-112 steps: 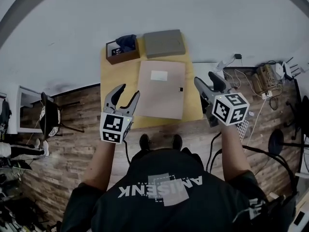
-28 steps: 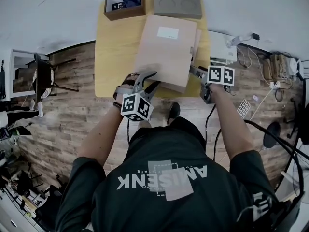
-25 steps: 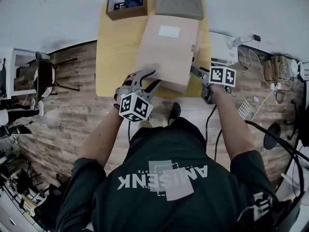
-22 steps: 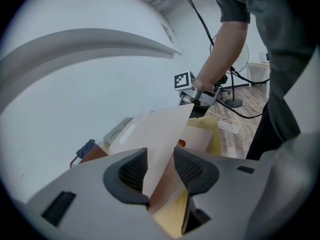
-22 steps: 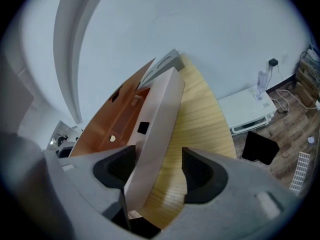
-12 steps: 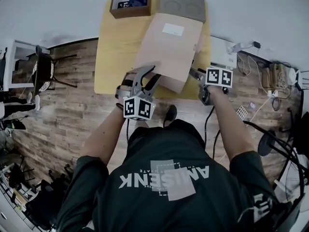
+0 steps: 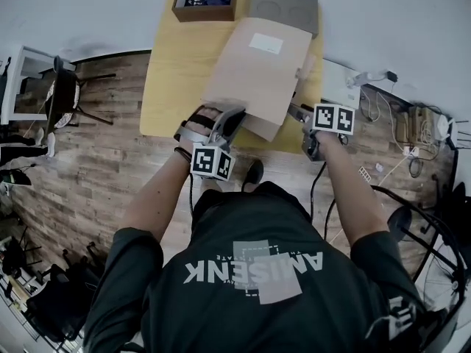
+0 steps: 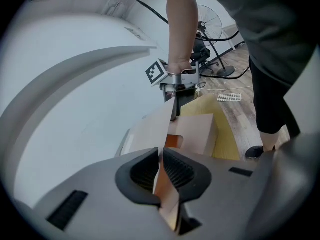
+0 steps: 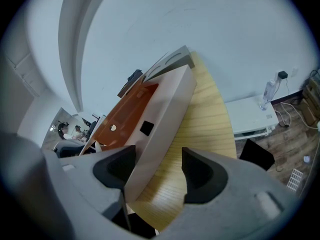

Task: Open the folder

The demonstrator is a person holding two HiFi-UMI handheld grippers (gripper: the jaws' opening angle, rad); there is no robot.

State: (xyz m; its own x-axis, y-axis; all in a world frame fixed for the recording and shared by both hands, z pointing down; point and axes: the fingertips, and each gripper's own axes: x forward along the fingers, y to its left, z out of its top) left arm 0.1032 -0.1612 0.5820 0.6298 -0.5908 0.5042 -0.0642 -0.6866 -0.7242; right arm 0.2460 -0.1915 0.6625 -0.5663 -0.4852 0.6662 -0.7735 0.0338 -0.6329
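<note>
A beige box folder [image 7: 257, 72] lies on the yellow table [image 7: 176, 72], its cover lifted at the near end. My left gripper [image 7: 223, 123] is at the cover's near left corner. In the left gripper view its jaws [image 8: 162, 171] have just been closing and now pinch the thin cover [image 8: 150, 129]. My right gripper [image 7: 296, 111] is at the folder's near right side, jaws apart. In the right gripper view [image 9: 157, 171] the folder's side wall [image 9: 165, 114] stands between the jaws, close to the left pad, and the orange inside [image 9: 125, 114] shows.
A brown open box [image 7: 182, 6] holding dark things and a grey flat case [image 7: 283, 9] stand at the table's far edge. A white low cabinet [image 7: 346, 87] and cables lie to the right. The person's legs are right at the table's near edge.
My left gripper has rolled, moved in onto the cover's near edge and closed on it. The right gripper has stayed at the folder's right side.
</note>
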